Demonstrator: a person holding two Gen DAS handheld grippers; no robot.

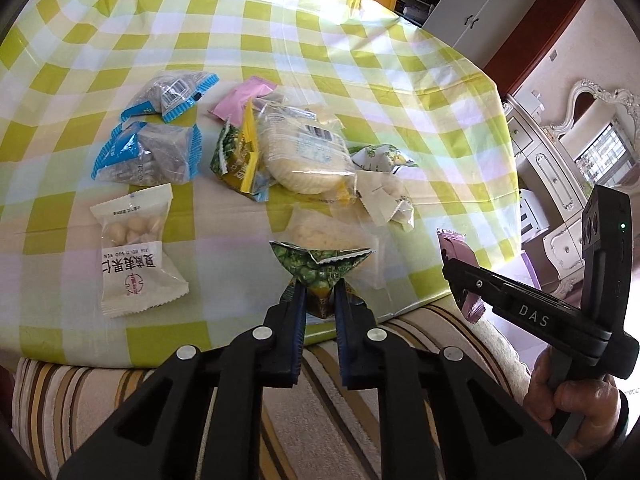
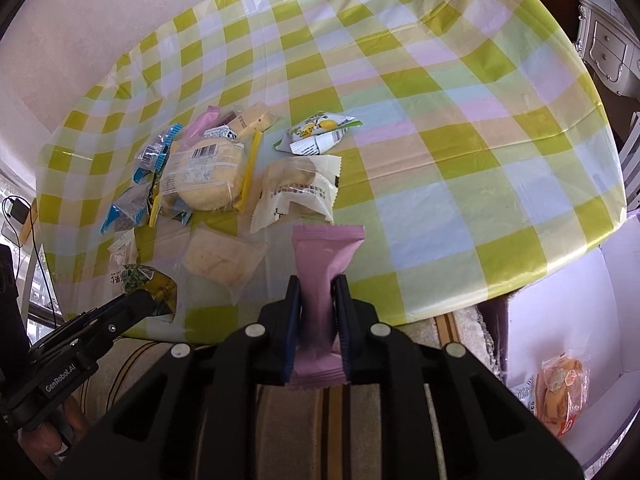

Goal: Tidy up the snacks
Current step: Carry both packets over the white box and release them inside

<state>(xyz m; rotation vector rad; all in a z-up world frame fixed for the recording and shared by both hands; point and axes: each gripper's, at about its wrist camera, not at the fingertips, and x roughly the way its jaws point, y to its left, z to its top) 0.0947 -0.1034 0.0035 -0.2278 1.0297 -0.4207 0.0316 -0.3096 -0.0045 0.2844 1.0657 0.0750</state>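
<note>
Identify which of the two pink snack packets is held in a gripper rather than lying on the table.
The plain pink packet clamped upright in the right gripper. The other pink packet lies flat on the tablecloth, at the far end of the snack pile.

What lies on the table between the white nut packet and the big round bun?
In the left wrist view, a green and yellow snack packet lies between the white nut packet and the round bun.
</note>
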